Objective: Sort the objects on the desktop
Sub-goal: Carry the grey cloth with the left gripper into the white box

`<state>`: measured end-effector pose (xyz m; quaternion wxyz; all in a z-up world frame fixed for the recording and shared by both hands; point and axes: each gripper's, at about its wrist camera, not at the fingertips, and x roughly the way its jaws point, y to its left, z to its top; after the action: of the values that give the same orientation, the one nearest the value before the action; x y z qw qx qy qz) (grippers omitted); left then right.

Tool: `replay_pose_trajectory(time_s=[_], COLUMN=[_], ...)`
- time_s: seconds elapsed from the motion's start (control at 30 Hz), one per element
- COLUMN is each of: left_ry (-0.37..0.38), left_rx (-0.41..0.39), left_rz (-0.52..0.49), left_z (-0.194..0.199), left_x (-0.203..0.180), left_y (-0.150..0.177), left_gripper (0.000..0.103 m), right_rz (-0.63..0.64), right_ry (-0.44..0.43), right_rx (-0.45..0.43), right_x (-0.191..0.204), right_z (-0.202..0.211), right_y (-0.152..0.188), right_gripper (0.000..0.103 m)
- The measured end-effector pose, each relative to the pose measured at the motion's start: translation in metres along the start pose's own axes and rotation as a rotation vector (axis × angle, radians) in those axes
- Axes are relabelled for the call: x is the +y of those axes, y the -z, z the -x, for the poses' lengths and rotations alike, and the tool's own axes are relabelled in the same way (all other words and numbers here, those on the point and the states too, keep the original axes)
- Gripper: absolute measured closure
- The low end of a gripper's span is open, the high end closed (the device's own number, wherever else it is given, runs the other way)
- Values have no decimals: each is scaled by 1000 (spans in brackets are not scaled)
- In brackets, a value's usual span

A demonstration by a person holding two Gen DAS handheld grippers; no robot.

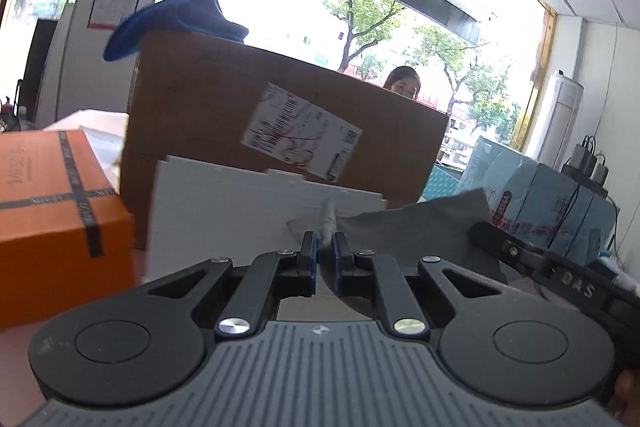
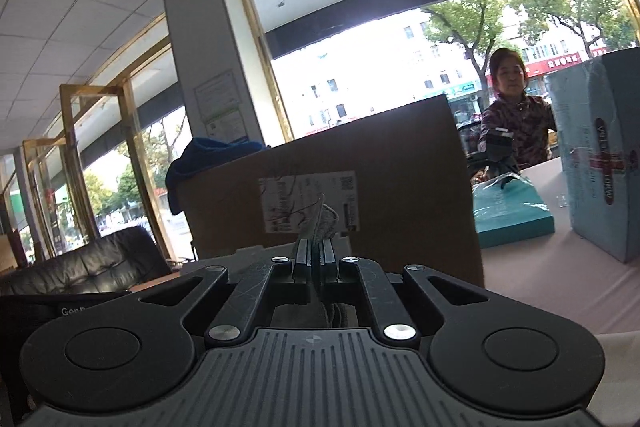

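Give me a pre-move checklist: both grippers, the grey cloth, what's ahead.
1. Left gripper shut on grey cloth: ok.
2. Right gripper shut on the cloth: ok.
3. Cloth held off the table: cannot tell, its lower edge is hidden.
4. Path ahead: not ok, cardboard box and white board stand close in front.
5. Left side: not ok, orange box is near.
6. Drop spot visible: cannot tell.

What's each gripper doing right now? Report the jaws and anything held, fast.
Left gripper: jaws shut on a corner of the thin grey cloth.
Right gripper: jaws shut on the same grey cloth, by another edge.
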<state>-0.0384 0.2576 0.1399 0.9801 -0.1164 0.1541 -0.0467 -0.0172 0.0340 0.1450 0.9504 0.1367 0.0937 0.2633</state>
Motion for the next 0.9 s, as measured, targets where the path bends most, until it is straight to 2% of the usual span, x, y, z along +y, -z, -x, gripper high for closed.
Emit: replay_pose_trajectory(time_s=[0.1,0.27,0.37,0.5,0.6,0.77,0.9], left_ry=[-12,-43,-61,-109,-72,-54,-41], left_rx=[32,123,180,215,291,302,350], left_rz=[-23,-31,-45,-64,-13,38,92], left_z=[3,-5,-13,-24,-28,-26,-27], left_x=[17,35,38,40,44,48,55], left_y=[4,13,18,20,20,21,20], left_gripper=[96,96,96,96,96,96,96], right_rz=[-9,7,45,76,70,47,17], right_ry=[-31,-31,-8,27,55,81,95], right_rx=[55,128,188,229,261,287,331], right_x=[13,29,37,36,35,30,27], right_z=[-13,-27,-34,-38,-43,-42,-43], right_y=[9,26,34,38,40,41,40], right_gripper=[99,99,99,99,99,99,99])
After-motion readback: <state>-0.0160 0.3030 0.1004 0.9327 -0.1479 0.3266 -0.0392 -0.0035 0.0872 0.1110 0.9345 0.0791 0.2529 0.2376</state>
